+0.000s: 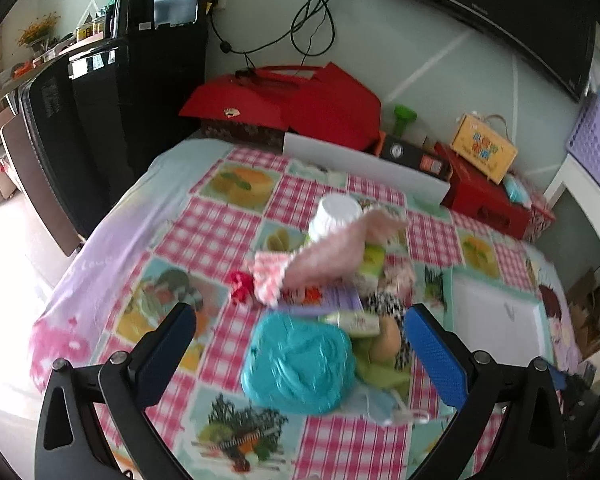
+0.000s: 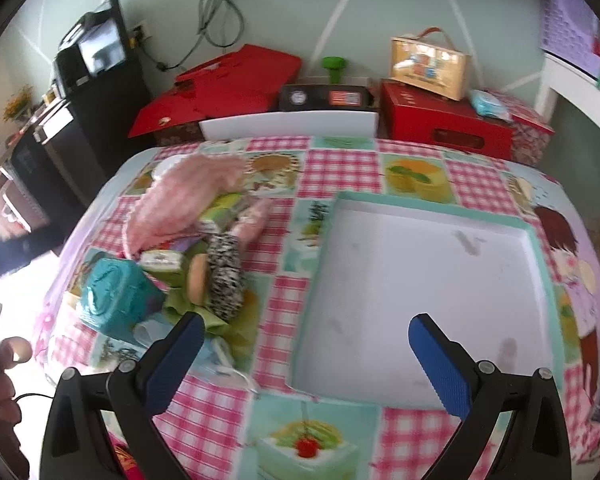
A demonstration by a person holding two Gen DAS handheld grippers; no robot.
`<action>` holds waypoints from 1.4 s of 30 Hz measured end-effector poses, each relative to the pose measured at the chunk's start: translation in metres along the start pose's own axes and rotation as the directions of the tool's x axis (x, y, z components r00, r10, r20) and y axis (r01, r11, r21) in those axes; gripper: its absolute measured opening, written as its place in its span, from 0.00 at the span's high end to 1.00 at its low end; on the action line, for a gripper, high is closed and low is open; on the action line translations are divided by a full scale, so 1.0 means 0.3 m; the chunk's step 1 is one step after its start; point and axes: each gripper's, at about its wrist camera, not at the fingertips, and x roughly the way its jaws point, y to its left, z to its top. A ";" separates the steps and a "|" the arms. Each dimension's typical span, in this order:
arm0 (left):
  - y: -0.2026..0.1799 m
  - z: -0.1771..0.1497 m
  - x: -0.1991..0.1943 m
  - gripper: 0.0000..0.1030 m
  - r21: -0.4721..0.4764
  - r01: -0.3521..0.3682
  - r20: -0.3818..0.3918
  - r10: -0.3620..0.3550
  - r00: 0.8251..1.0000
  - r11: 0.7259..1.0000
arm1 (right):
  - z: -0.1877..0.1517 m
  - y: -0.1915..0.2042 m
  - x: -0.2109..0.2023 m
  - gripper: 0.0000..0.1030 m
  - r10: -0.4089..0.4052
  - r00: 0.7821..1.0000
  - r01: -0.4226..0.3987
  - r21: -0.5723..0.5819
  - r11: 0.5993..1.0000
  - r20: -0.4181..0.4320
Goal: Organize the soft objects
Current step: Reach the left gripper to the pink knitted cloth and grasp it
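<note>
Both views are showing a table under a checked tablecloth (image 2: 340,168); entries are running left to right.

Left side: the left gripper (image 1: 300,344) is hovering with its jaws spread wide and nothing between them, the teal bundle (image 1: 300,364) lying on the cloth just ahead of its fingers. Around that bundle the pile of soft objects is sitting untouched: one pink fuzzy cloth (image 1: 332,252) draped against a white cup (image 1: 336,212), one small red item (image 1: 240,286), one black-and-white patterned roll (image 2: 224,276), one green cloth (image 2: 220,320) underneath, one round tan piece (image 2: 198,276). Two small green-labelled packets appear to be mixed in, though blur is making that count uncertain. A pale blue item with a white cord (image 2: 220,356) is lying at the pile's near edge.

Right side: the white tray (image 2: 532,240) is standing well apart from the pile and is holding nothing. The right gripper (image 2: 306,360) is hanging above the tray's near left corner, jaws likewise wide and unloaded.

Progress, as a judgement: sorting is not looking started. Zero items are lying in the tray; roughly nine are waiting in the heap. If the tray is the intended destination, every piece is remaining to be moved.
</note>
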 end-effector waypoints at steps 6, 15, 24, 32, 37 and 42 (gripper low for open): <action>-0.006 0.065 0.089 0.00 0.109 0.008 -0.120 0.005 0.993 0.994 | 0.060 0.072 0.081 0.02 0.097 0.995 -0.098 -0.025 0.995 -0.036; 0.034 0.138 0.229 0.00 0.156 0.002 -0.227 0.034 0.973 0.988 | 0.111 0.149 0.220 0.29 0.239 0.960 -0.243 -0.015 0.970 -0.143; -0.011 0.152 0.332 0.00 0.238 0.037 -0.279 0.032 0.960 0.970 | 0.122 0.178 0.319 0.60 0.321 0.920 -0.321 0.041 0.946 -0.224; -0.050 0.150 0.436 0.07 0.297 0.051 -0.327 0.051 0.943 0.953 | 0.102 0.189 0.390 0.73 0.345 0.903 -0.339 0.068 0.938 -0.256; -0.070 0.148 0.477 0.26 0.326 0.069 -0.354 0.054 0.934 0.943 | 0.097 0.189 0.404 0.82 0.358 0.896 -0.351 0.076 0.933 -0.263; -0.082 0.132 0.528 0.62 0.311 0.097 -0.400 0.037 0.916 0.945 | 0.099 0.196 0.411 0.82 0.358 0.896 -0.352 0.070 0.933 -0.264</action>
